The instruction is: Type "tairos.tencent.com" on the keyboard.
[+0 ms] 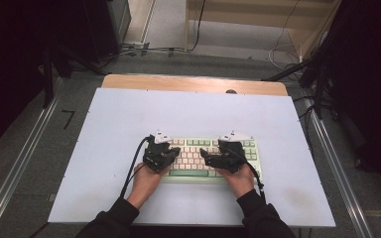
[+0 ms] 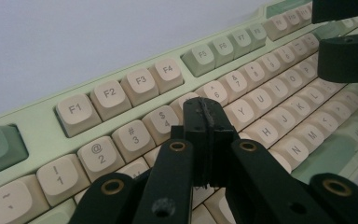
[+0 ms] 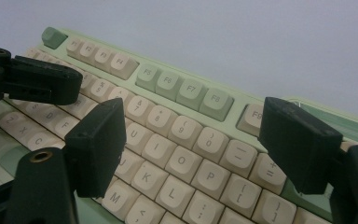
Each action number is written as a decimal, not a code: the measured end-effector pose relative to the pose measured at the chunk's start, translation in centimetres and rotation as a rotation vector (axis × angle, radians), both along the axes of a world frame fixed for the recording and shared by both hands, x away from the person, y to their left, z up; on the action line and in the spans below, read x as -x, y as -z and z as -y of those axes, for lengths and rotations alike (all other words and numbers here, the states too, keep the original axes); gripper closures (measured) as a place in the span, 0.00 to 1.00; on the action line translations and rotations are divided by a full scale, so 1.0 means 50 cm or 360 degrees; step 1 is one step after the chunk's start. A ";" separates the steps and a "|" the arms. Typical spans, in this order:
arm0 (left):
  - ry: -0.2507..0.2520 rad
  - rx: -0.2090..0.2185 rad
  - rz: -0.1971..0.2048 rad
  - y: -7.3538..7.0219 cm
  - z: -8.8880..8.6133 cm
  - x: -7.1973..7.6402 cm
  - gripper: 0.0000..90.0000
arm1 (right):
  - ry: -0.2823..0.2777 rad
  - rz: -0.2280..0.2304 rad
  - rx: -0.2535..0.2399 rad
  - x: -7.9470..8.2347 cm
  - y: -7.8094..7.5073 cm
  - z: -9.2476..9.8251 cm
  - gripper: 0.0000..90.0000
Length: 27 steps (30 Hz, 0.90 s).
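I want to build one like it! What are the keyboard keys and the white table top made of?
The keyboard keys look like matte plastic, cream and pale green: moulded, rounded edges, printed letters, hardly any shine. The table top looks like a smooth, matte white board, perhaps laminate; bare wood shows along its far edge.

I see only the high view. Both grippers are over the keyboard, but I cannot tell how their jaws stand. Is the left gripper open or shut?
Observer: The left gripper is shut, pads together, nothing between them, above the number row near the 5 key.
Operator: And the right one?
Observer: The right gripper is open, its jaws wide apart over the keyboard, around the O and P keys.
Operator: Does it hold a keycap?
Observer: No, the pads grip nothing.
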<state>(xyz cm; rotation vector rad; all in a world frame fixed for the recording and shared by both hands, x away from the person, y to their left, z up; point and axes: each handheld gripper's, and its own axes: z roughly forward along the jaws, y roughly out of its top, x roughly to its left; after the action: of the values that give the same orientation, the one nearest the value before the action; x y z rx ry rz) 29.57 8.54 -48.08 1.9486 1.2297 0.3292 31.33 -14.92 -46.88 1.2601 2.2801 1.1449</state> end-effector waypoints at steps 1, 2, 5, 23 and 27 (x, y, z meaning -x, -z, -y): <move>0.0000 -0.0001 -0.0003 0.000 0.000 0.000 1.00 | -0.0001 -0.0001 -0.0001 0.000 0.000 0.000 0.23; 0.0001 -0.0002 -0.0005 0.001 0.001 0.000 1.00 | -0.0002 -0.0001 -0.0003 0.000 0.000 0.000 0.23; -0.0001 -0.0010 -0.0009 0.002 0.001 -0.001 1.00 | -0.0001 -0.0004 -0.0009 0.000 -0.001 0.001 0.23; 0.0031 0.0145 0.0004 -0.019 -0.016 0.004 0.62 | -0.0001 -0.0012 -0.0006 0.000 -0.001 0.003 0.23; -0.0043 0.0082 0.0127 -0.033 -0.024 0.018 0.41 | 0.0005 -0.0007 -0.0014 0.000 -0.002 0.005 0.23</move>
<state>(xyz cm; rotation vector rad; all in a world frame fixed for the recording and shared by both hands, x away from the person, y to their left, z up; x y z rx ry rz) 28.70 9.72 -46.40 1.8590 1.2025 0.3816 31.33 -15.15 -46.77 1.2699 2.2779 1.1537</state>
